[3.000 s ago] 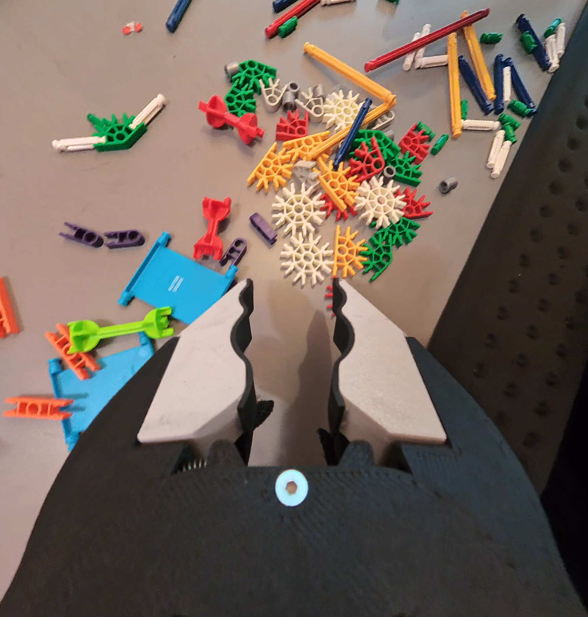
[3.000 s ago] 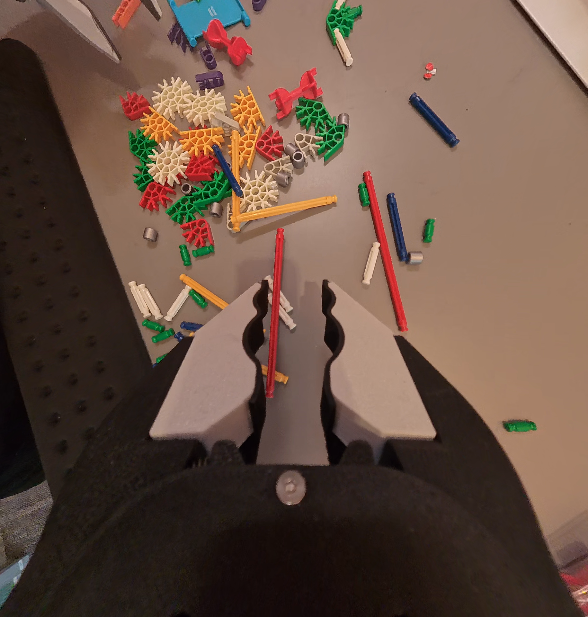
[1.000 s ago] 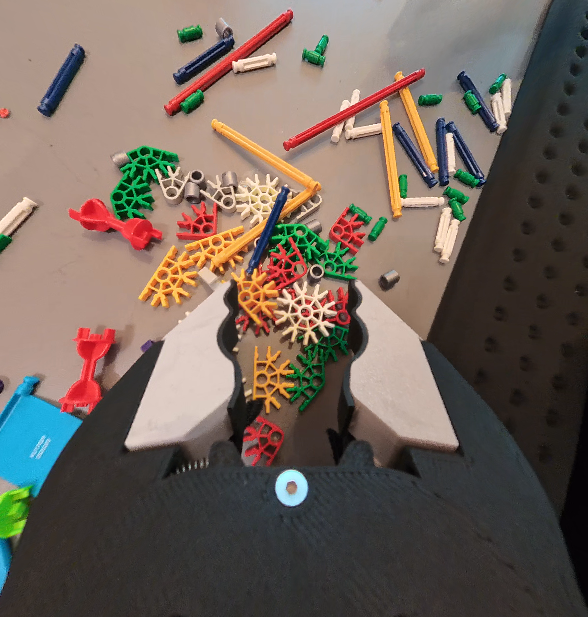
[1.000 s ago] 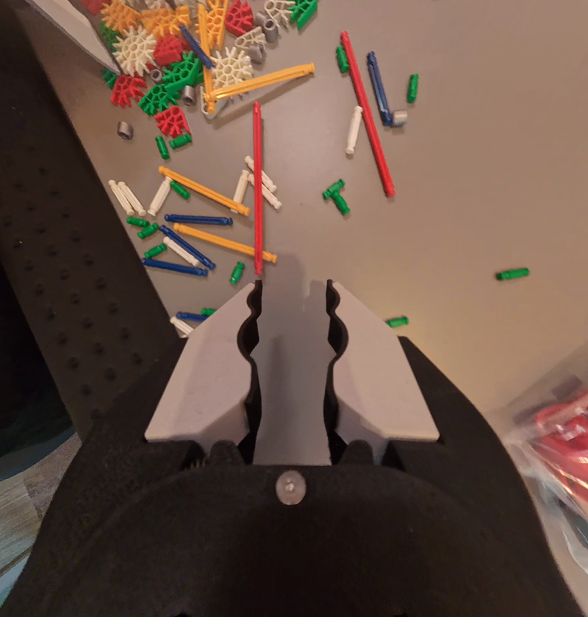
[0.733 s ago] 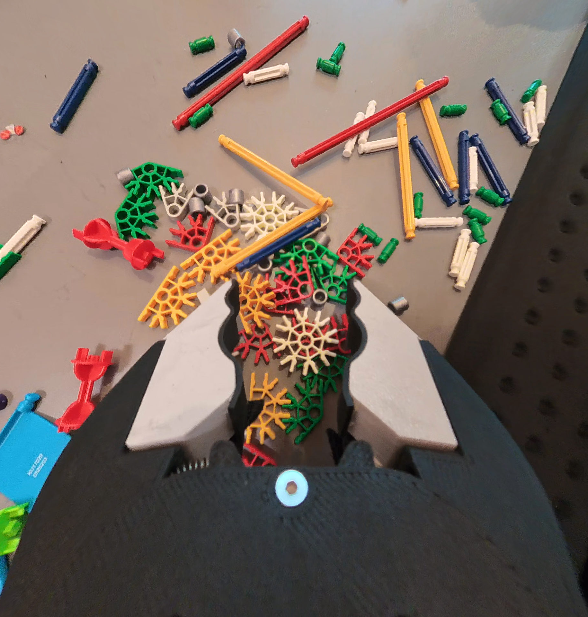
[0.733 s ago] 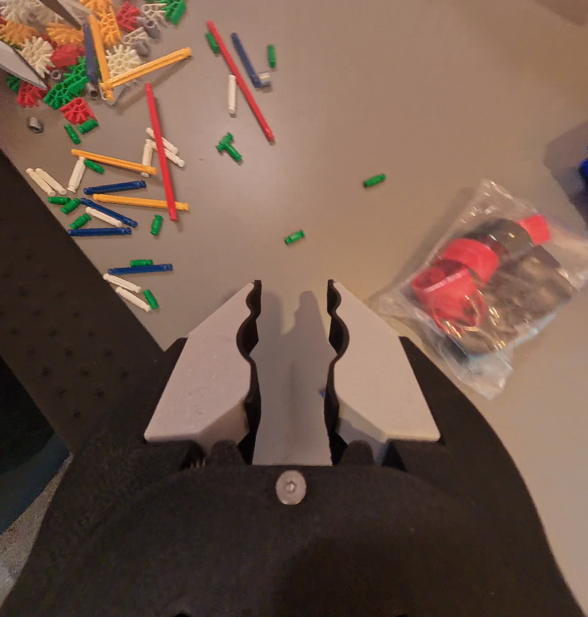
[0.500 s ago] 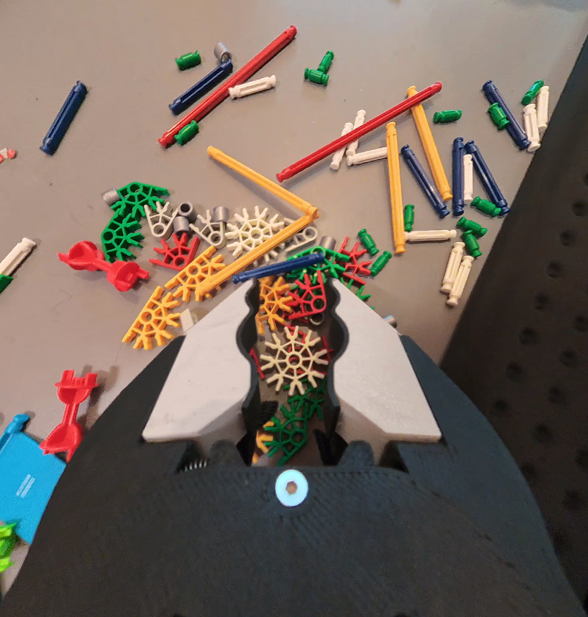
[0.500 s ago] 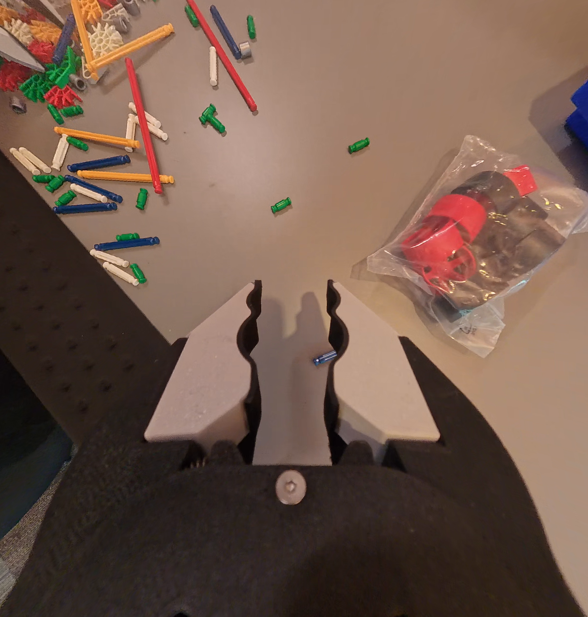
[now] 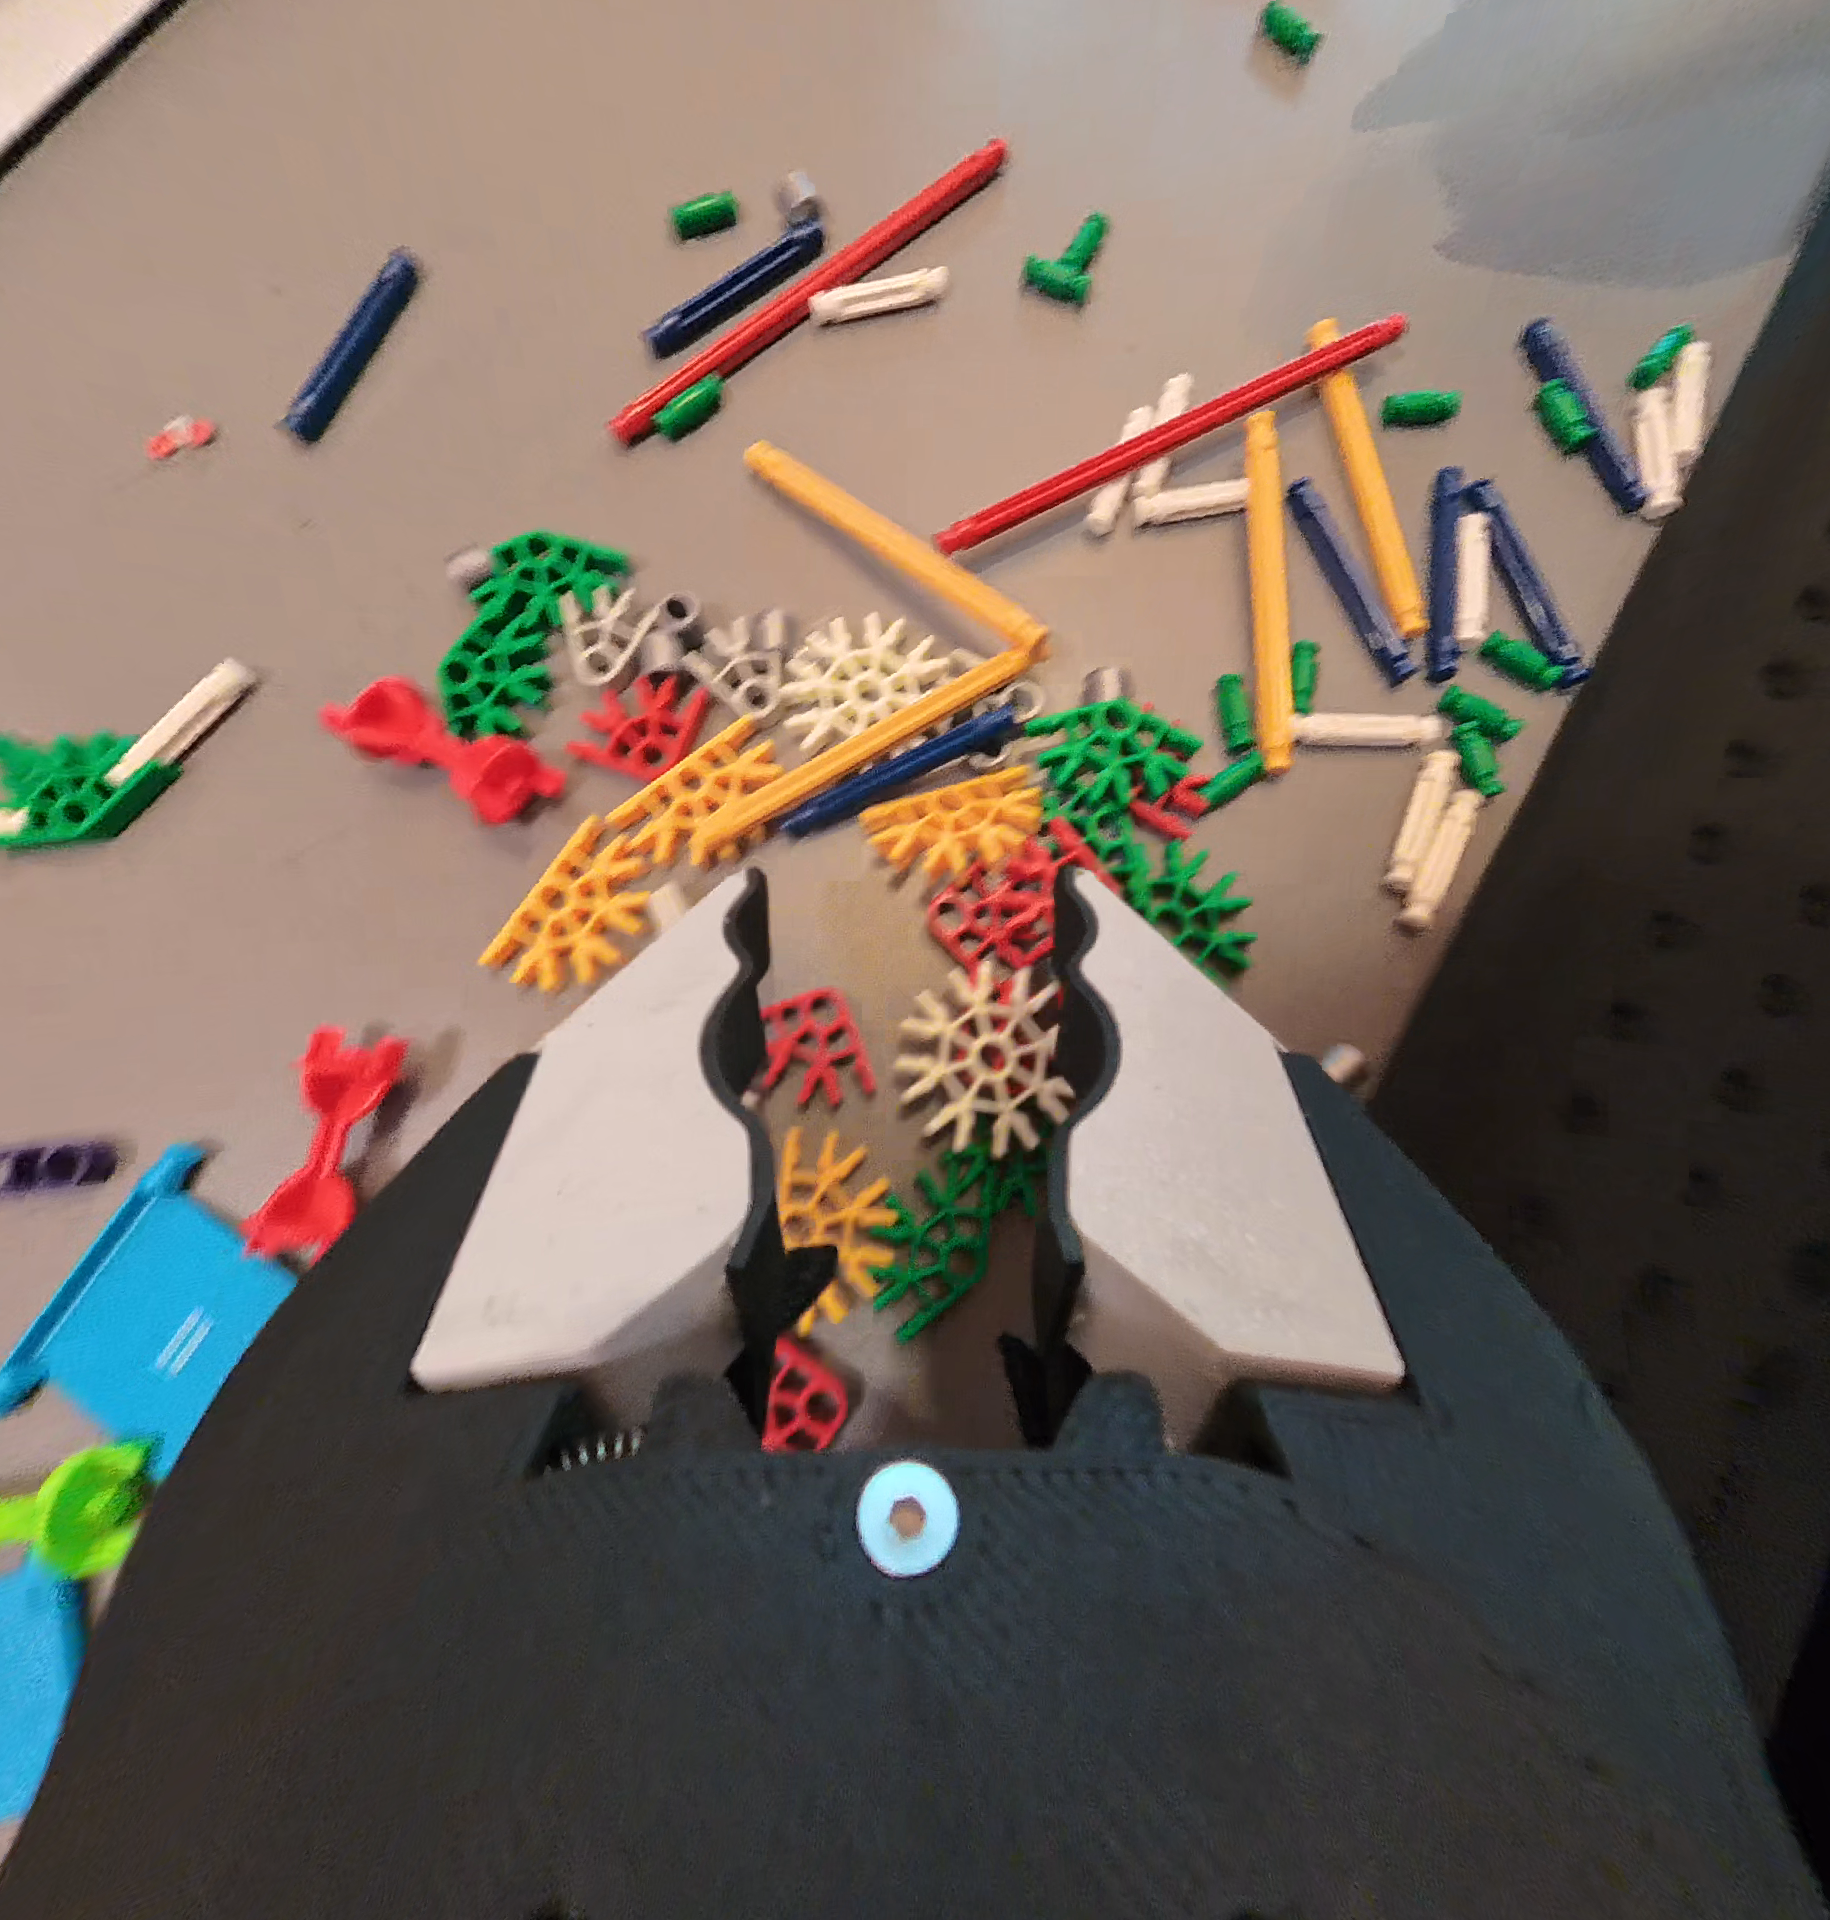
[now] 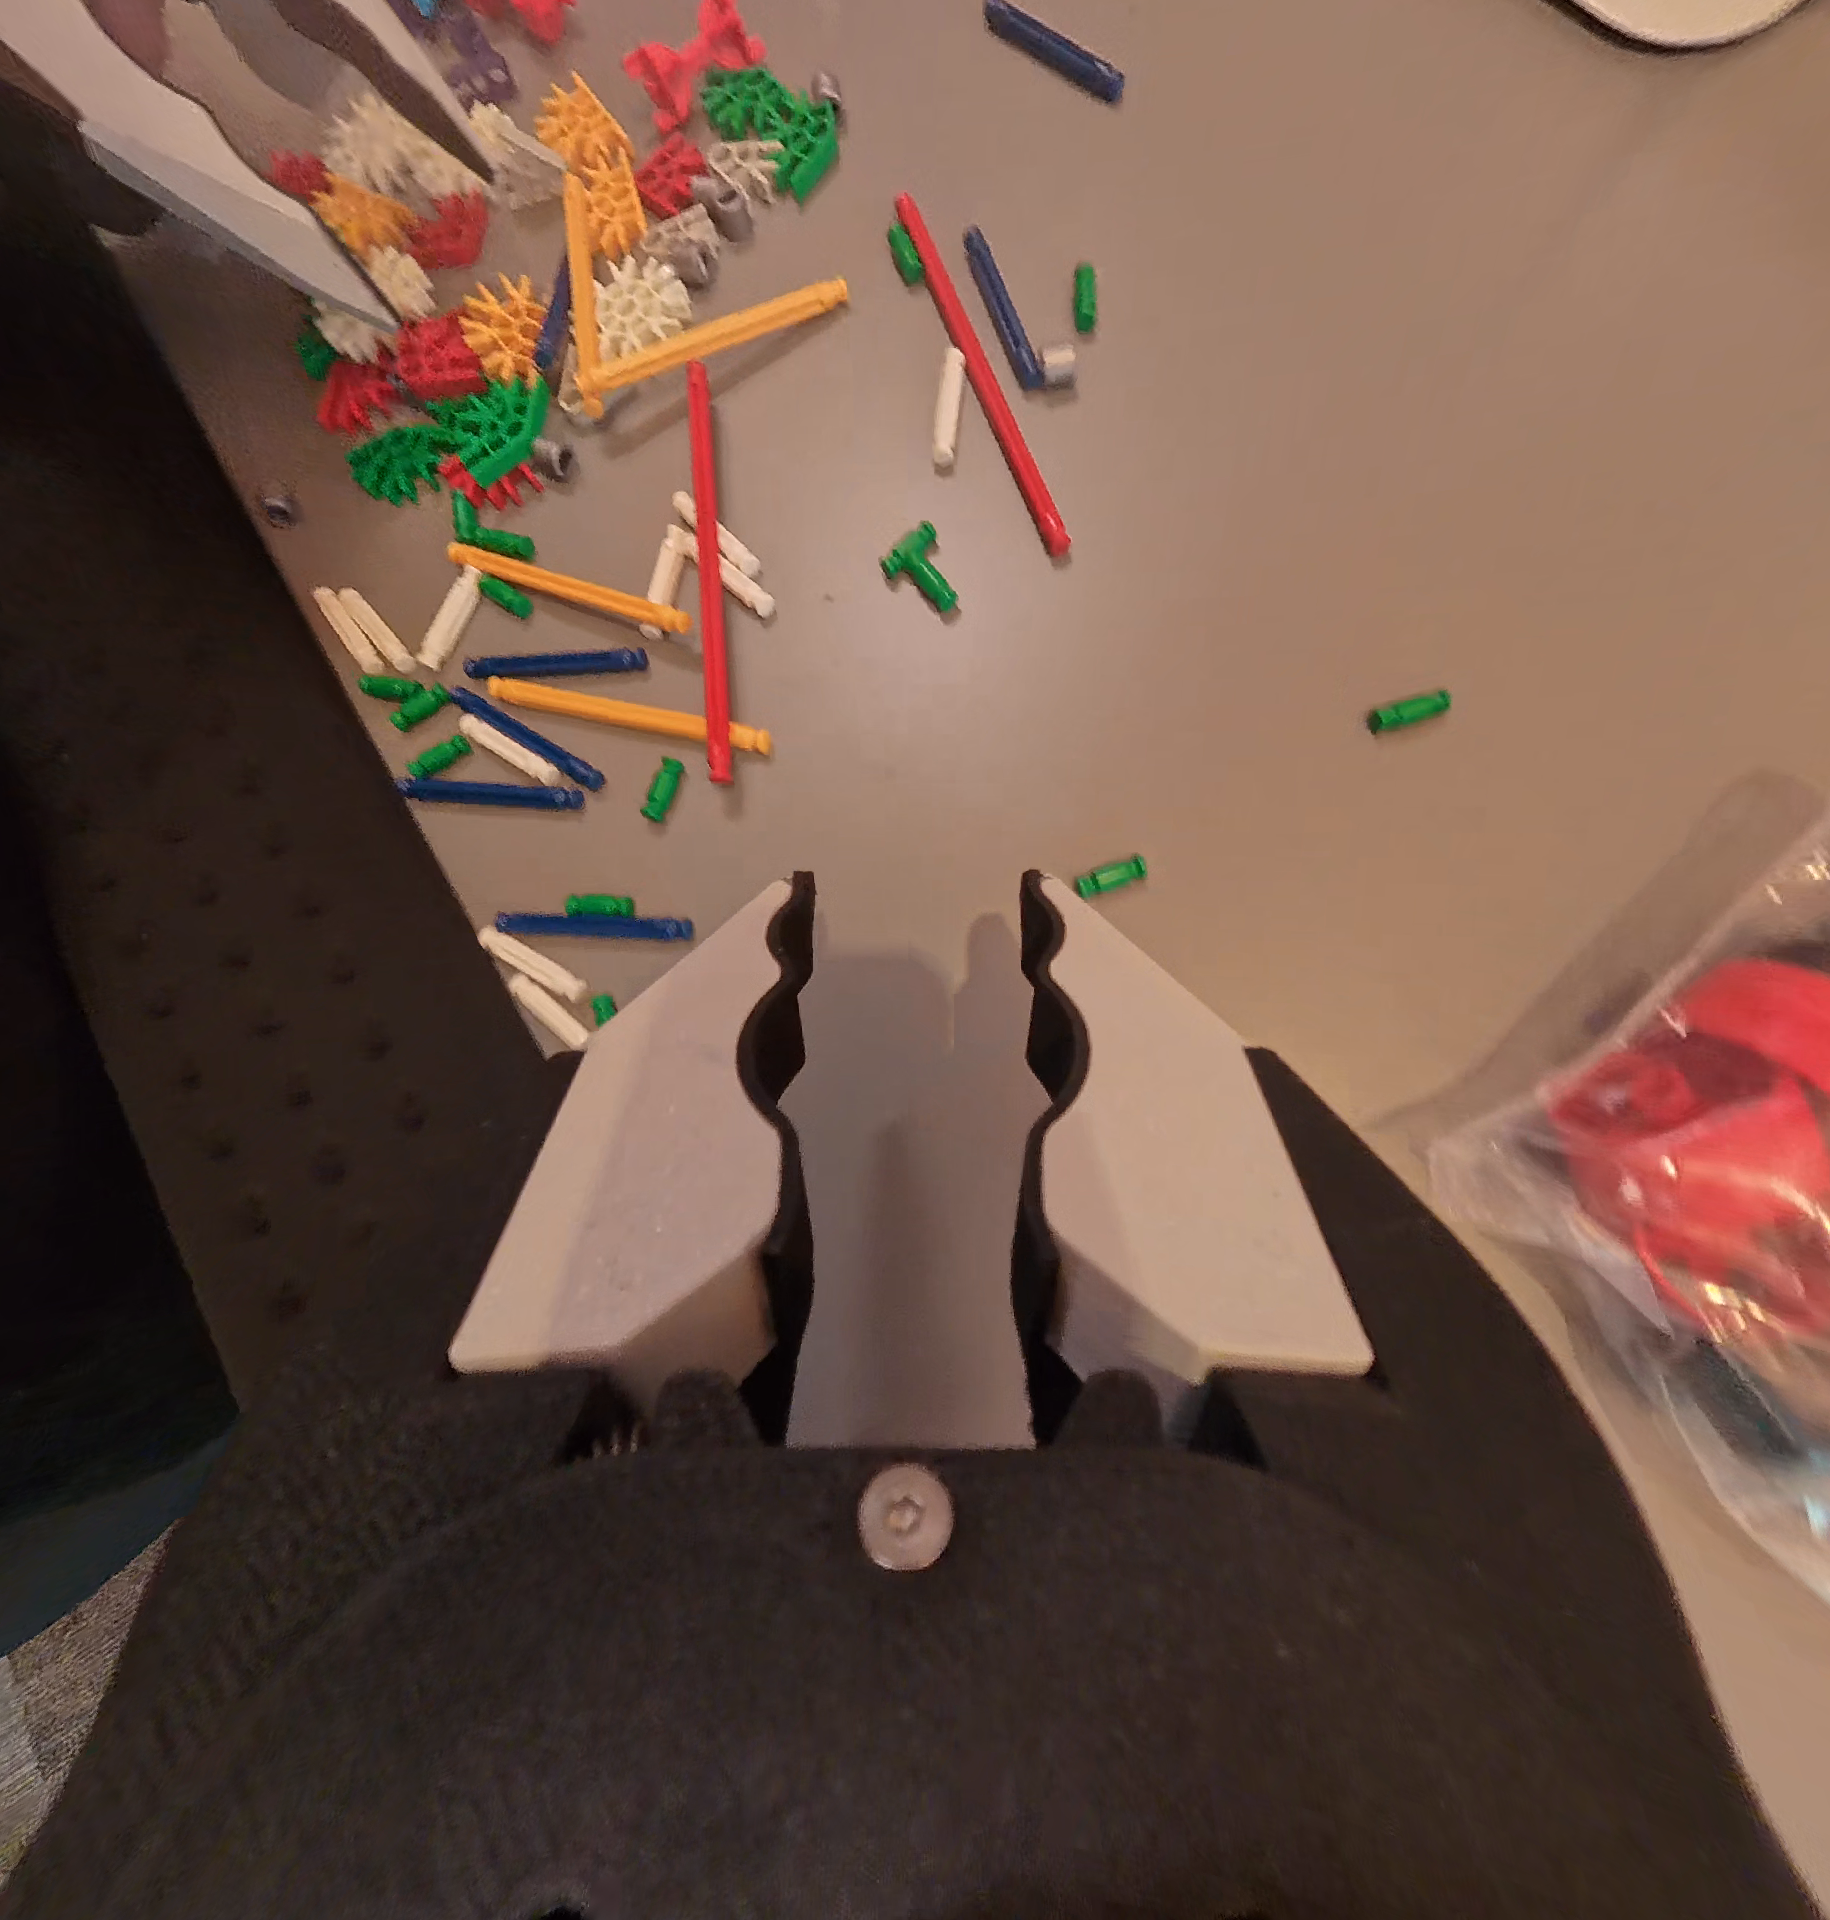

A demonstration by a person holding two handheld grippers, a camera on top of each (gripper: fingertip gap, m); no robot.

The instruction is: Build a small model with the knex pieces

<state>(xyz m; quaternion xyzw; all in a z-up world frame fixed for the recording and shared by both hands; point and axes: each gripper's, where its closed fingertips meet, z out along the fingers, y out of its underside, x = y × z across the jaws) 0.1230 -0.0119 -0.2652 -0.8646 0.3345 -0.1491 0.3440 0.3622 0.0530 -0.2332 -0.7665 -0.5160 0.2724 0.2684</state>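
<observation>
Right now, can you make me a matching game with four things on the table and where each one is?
Things:
1. white snowflake wheel
2. clear bag of red parts
3. blue flat panel
4. lone green peg

Places:
A. on bare table, far from the pile
B. between the open left tongs, beside the right finger
C. right of the right tongs, at the picture's edge
D. left of the left tongs, near a red bow-shaped piece

Pairs: 1-B, 2-C, 3-D, 4-A
</observation>
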